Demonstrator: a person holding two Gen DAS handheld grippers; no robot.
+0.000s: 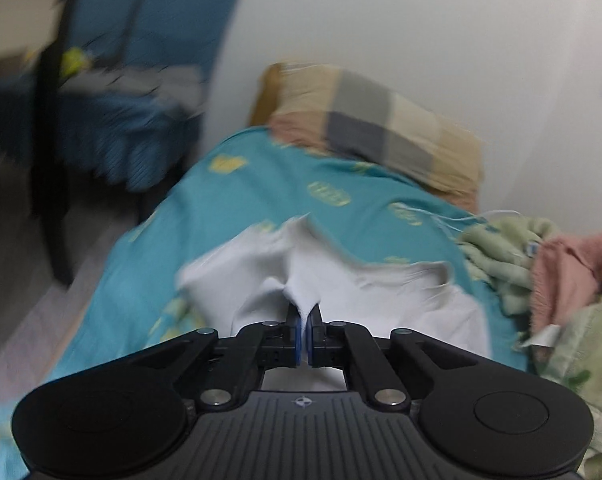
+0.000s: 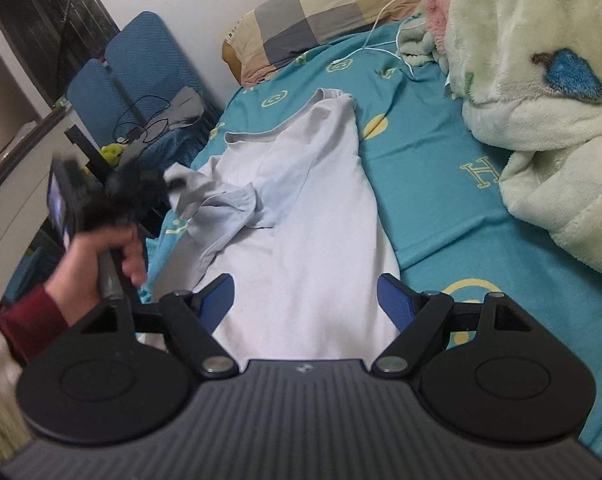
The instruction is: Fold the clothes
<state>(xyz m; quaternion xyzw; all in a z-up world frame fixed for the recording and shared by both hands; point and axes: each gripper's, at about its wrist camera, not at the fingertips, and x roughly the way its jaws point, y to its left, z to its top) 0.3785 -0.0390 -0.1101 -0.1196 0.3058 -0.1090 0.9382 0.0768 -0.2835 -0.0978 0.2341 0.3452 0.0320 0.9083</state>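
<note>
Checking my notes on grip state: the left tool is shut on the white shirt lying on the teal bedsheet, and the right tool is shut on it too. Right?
Not quite. The left tool is shut on the white shirt over the teal bedsheet, but the right wrist view shows the right tool open, its blue fingers spread above the fabric.

We find one legible character: a pale yellow outlined capital "H" [image 2: 481, 174] printed on the teal patterned bed sheet [image 2: 441, 200], seen in the right wrist view just beside the pale green fleece blanket [image 2: 541, 80]. The sheet's other pale yellow round and oval emblems [image 2: 275, 99] carry marks inside them that we cannot read. The small compass-like emblem [image 2: 301, 369] on the dark ribbed gripper body carries no lettering. In the left wrist view, motion blur leaves the sheet's yellow motifs [image 1: 328, 194] illegible. We record no other readable text, number or brand.
</note>
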